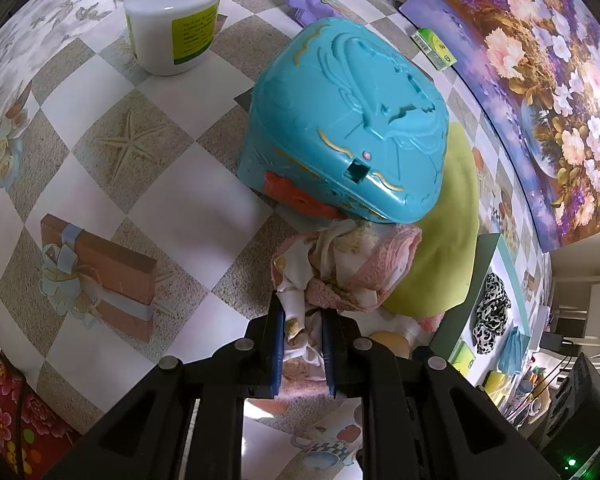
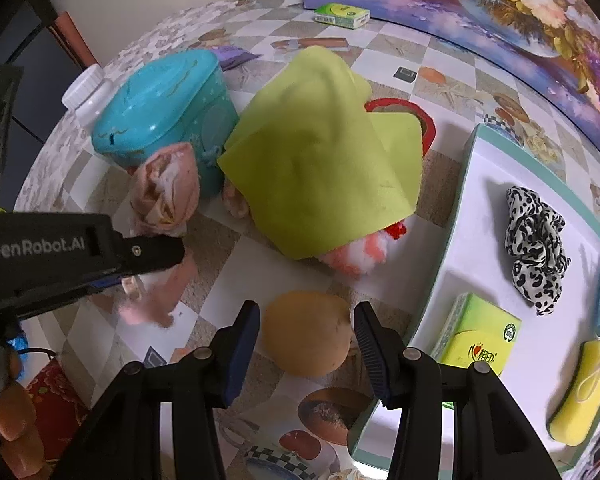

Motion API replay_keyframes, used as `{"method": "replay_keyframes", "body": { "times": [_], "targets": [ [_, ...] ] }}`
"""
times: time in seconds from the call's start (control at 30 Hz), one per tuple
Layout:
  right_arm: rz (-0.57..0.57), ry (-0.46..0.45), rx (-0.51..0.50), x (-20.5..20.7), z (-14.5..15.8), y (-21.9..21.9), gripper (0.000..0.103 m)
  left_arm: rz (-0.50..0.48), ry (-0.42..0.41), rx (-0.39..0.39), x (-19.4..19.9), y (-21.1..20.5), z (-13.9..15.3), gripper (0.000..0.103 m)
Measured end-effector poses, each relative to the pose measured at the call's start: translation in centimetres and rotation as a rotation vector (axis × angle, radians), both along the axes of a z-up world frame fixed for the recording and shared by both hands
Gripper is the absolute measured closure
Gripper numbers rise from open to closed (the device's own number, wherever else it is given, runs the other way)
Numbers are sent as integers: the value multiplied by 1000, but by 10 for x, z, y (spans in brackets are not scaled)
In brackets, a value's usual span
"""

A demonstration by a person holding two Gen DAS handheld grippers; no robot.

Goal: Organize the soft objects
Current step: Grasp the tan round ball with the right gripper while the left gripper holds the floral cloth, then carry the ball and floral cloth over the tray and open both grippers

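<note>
My left claw (image 1: 303,322) pinches pink cloth (image 1: 340,268), beside blue box (image 1: 340,120). My right claw (image 2: 306,334) spread around tan ball (image 2: 306,334), 2 pads apart from it, near tray (image 2: 456,216).

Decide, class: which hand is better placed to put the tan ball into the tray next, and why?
Right. The right gripper has its fingers on either side of the tan ball, with the tray just beside it. The left gripper is already shut on the pink cloth.
</note>
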State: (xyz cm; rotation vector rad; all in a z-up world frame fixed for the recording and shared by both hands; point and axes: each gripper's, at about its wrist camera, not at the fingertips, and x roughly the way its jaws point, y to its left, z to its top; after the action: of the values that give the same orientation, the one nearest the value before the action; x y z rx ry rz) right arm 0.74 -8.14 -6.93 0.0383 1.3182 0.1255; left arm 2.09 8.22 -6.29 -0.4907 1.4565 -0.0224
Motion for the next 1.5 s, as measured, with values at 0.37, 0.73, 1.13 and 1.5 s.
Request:
{"method": "replay_keyframes", "body": {
  "times": [0.37, 0.73, 1.13, 1.5],
  "targets": [
    [5, 37, -10, -1, -17, 13, 50, 2, 8, 1, 2, -2, -4, 86],
    [17, 36, -18, 2, -17, 10, 52, 5, 9, 5, 3, -5, -6, 86],
    [-68, -41, 38, -16, 24, -19, 52, -33, -41, -19, 1, -17, 6, 86],
    [-323, -101, 77, -38, 56, -100, 52, -170, -147, -22, -6, -62, 34, 86]
  ]
}}
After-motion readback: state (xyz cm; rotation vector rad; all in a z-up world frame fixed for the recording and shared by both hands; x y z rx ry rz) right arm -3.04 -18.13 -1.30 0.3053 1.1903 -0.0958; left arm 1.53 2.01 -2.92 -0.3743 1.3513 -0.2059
